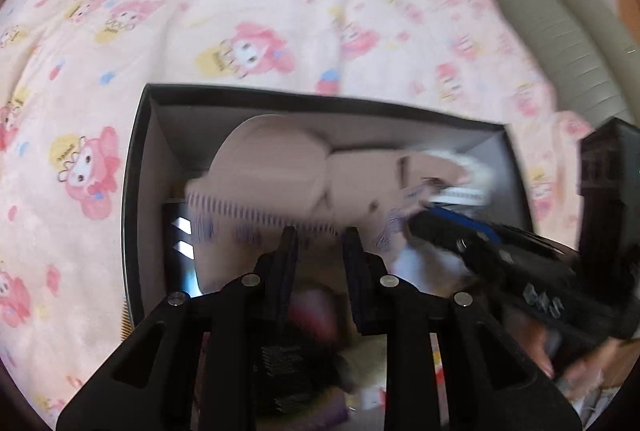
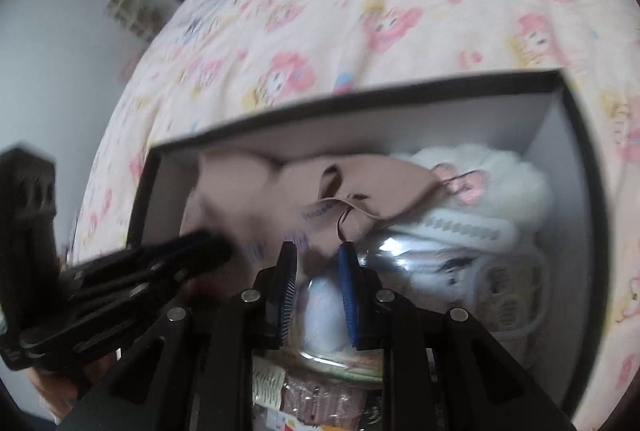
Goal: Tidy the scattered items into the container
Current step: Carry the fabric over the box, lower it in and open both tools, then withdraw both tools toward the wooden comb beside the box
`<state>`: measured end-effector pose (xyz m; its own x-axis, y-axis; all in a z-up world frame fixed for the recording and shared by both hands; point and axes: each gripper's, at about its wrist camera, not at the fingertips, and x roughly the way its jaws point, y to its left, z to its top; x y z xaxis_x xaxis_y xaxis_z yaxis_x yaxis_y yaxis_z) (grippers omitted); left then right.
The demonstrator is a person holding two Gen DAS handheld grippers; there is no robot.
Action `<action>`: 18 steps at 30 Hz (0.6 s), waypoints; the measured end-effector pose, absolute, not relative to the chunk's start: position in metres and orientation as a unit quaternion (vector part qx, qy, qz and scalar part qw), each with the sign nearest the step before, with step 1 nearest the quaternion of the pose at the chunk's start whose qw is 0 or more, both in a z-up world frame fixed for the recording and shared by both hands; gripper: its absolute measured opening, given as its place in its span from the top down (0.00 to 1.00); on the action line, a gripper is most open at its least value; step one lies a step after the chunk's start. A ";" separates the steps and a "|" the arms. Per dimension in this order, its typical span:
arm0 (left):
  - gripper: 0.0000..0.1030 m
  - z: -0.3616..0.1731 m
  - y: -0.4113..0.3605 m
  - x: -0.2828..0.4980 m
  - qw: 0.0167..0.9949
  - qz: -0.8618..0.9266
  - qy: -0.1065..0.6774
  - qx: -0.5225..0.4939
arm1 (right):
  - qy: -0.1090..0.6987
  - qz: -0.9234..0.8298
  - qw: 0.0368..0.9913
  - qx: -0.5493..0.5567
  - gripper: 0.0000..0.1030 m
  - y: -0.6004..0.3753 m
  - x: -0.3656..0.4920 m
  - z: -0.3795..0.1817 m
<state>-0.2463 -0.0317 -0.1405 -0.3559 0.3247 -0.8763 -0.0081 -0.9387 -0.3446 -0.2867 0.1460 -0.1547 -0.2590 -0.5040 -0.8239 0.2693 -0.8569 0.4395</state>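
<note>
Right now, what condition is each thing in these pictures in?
Box: open, no lid on it, partly filled.
Beige garment: crumpled, lying inside the box.
White fluffy item: inside the box, at its right end.
Left gripper: open, over the box.
Right gripper: open, nothing clearly gripped.
Bedspread: rumpled, under the box.

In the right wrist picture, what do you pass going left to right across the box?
Other gripper → pink cloth → white fluffy thing → box's right wall.
</note>
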 end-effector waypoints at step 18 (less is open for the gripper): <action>0.61 -0.066 -0.017 -0.186 0.135 0.854 -0.135 -0.484 | -0.038 -0.843 0.225 0.486 0.60 0.143 -0.228 -0.087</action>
<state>-0.1860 -0.0167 -0.0656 -0.4953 0.3618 -0.7898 -0.0997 -0.9268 -0.3621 -0.2284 0.1427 -0.0869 -0.4258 -0.4174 -0.8028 0.3429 -0.8955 0.2837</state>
